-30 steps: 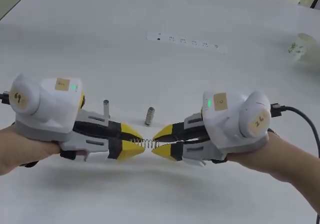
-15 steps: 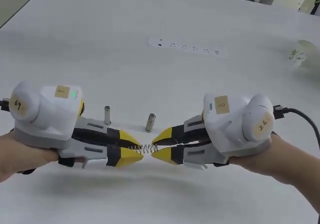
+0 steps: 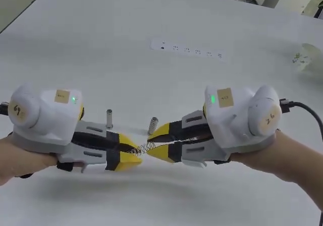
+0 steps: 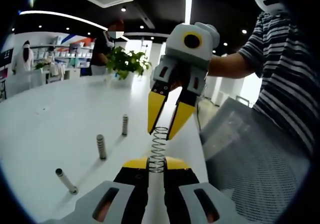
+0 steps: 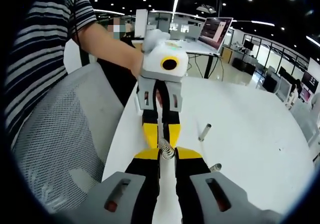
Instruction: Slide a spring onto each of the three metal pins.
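Note:
A small metal spring [image 3: 145, 147] spans the gap between my two grippers above the white table [image 3: 101, 44]. My left gripper [image 3: 133, 153] is shut on one end and my right gripper [image 3: 151, 144] is shut on the other, with the spring slightly tilted. In the left gripper view the spring [image 4: 158, 146] rises from my left gripper [image 4: 156, 164] to the right gripper [image 4: 162, 133]. Behind them stand a bare pin [image 3: 109, 119] and a pin wearing a spring [image 3: 153, 126]. The left gripper view shows two sprung pins [image 4: 125, 125] [image 4: 101, 146] and a bare pin [image 4: 65, 180].
A white power strip [image 3: 192, 51] lies farther back on the table, and a small pale object [image 3: 303, 57] sits at the far right. A cable [image 3: 303, 112] trails from the right gripper. A grey mesh chair [image 4: 250, 154] is behind the person.
The right gripper has moved left and slightly up toward the left gripper. The spring between them is now shorter and tilted instead of stretched level.

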`<control>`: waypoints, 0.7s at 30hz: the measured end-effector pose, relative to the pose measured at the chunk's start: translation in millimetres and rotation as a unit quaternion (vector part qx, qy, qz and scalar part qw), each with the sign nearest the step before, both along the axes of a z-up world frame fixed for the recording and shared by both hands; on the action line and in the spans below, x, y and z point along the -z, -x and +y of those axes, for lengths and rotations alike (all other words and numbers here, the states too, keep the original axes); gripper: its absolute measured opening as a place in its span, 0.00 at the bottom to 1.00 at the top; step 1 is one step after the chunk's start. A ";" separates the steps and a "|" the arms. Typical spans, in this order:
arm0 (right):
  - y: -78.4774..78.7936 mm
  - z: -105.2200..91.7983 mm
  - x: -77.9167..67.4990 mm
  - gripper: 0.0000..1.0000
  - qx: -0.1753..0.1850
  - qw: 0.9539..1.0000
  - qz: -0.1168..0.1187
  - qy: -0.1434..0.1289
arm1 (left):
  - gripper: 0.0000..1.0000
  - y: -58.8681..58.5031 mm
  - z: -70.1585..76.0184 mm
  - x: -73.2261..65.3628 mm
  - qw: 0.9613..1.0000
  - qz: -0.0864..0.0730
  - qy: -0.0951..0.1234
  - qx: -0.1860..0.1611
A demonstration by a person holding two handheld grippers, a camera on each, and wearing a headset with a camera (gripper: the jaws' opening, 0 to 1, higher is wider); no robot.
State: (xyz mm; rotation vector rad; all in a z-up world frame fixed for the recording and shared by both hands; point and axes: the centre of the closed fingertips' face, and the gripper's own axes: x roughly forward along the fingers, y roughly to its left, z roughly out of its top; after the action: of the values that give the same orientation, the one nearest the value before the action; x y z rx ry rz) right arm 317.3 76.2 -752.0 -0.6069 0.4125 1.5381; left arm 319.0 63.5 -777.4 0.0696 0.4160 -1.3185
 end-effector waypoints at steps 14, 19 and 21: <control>3.4 20.8 -13.1 0.08 -0.024 0.999 -0.034 -0.009 | 0.02 -0.4 -6.3 -2.3 1.000 -0.011 0.001 0.003; 3.9 24.4 -13.7 0.08 -0.029 0.999 -0.044 -0.007 | 0.02 -1.1 -6.8 -3.6 1.000 -0.013 0.002 0.002; 3.8 25.3 -13.7 0.08 -0.030 0.998 -0.047 -0.007 | 0.02 -1.4 -6.9 -3.9 1.000 -0.014 0.001 0.002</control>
State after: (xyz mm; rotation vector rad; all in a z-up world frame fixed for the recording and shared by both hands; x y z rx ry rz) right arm 313.5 101.4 -738.4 -0.6834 0.3134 1.5609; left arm 320.4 56.5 -773.6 0.0864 0.3900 -1.3201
